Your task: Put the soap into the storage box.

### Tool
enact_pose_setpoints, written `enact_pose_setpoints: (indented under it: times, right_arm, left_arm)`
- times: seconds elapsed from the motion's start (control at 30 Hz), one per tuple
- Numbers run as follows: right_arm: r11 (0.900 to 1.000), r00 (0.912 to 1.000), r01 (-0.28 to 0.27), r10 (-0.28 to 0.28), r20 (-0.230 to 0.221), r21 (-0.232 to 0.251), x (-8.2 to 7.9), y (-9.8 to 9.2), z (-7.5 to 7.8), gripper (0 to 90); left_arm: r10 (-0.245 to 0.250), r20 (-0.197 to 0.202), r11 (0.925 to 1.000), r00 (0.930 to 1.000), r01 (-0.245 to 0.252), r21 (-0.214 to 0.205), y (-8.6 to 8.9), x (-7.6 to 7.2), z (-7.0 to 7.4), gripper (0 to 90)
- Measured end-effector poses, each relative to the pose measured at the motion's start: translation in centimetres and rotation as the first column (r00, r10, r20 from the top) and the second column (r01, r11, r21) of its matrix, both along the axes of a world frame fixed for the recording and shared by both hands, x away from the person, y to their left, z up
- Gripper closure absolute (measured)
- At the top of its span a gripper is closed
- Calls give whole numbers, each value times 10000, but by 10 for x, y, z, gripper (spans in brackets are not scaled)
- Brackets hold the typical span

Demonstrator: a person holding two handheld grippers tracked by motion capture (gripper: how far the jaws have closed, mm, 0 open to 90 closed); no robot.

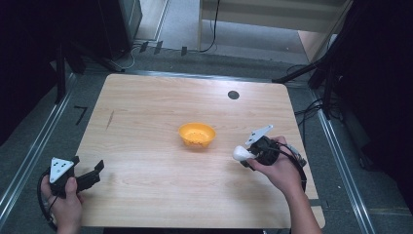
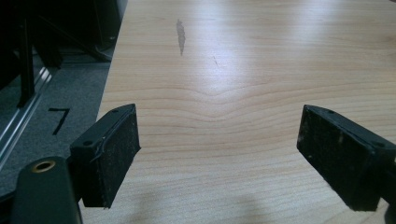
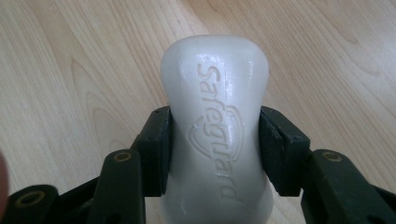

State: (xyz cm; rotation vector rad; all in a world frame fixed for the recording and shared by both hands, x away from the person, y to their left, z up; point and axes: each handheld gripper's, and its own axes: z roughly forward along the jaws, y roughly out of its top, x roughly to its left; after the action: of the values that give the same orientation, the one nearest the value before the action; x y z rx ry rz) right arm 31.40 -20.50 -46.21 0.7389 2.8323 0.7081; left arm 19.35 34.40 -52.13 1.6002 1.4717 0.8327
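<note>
Soap bar (image 3: 215, 135) (embossed "Safeguard") between jaws

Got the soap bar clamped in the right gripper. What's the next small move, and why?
Probably carry it left toward the orange bowl. The right gripper is shut on the white soap bar, pads pressing its narrow waist, and holds it beside the bowl, not above it. The left gripper rests open over bare table, so it likely need not move.

Bare forearms, no sleeves, left claw (image 1: 92, 174) black with grey three-cornered plate and looped black cable, right claw (image 1: 245, 155) black, brass-ringed screw holes, scuffed rectangular pads (image 2: 116, 154)
</note>
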Motion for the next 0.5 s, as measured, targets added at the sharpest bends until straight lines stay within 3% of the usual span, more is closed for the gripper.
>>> enact_pose_setpoints:
  times: [0.2,0.5]
  right_arm:
    - [9993,9993,-368,368,21,-59,8,12,1,510]
    - [9991,9991,-422,422,98,40,16,22,4,510]
  left_arm:
    - [33,25,10000,10000,-33,-44,0,0,0,134]
    - [43,32,10000,10000,-43,-65,0,0,0,134]
